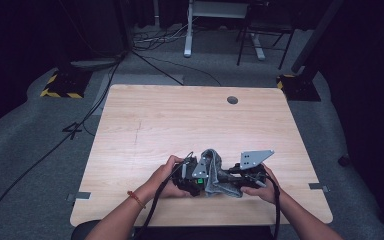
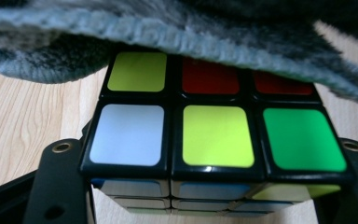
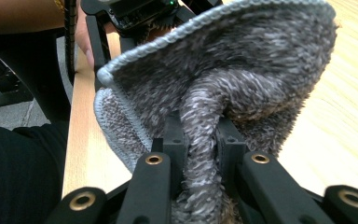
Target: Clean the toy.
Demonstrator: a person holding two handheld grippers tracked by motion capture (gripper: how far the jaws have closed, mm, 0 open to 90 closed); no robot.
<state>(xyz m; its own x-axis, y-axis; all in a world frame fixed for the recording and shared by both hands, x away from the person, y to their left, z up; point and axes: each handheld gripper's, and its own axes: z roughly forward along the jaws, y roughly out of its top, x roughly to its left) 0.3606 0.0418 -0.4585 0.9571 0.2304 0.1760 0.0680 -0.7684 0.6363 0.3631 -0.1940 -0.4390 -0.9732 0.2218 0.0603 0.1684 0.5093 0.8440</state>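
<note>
High view: one pale wooden bench [image 1: 180, 125] carries everything, with a round cable hole [image 1: 232, 100] near its far edge, right of the middle. All the work sits close to the near edge, about midway along it, where two forearms come in from below.

One grey terry cloth [image 1: 214, 172] is bunched up between the two tongs, humped in the middle and spilling down toward the near edge. In the right gripper view the cloth [image 3: 223, 79] rises as a cupped fold with a stitched hem along its rim, and a twisted strand of it runs down between the jaws.

One puzzle cube [image 2: 214, 135] with coloured stickers lies under the cloth in the left gripper view, the cloth [image 2: 168, 28] draped over its far rows. Stickers that can be counted on the upper face are one white, two yellow-green, one green and two red; the rest are covered. No writing or brand can be read anywhere.

The left gripper [image 1: 190, 175] has its jaws clamped on the cube, one black jaw pressing each side. The right gripper [image 1: 237, 180] has its jaws squeezed together on the strand of cloth. A grey three-cornered plate tops each of them.

One red band [image 1: 136, 199] circles the left wrist.
</note>
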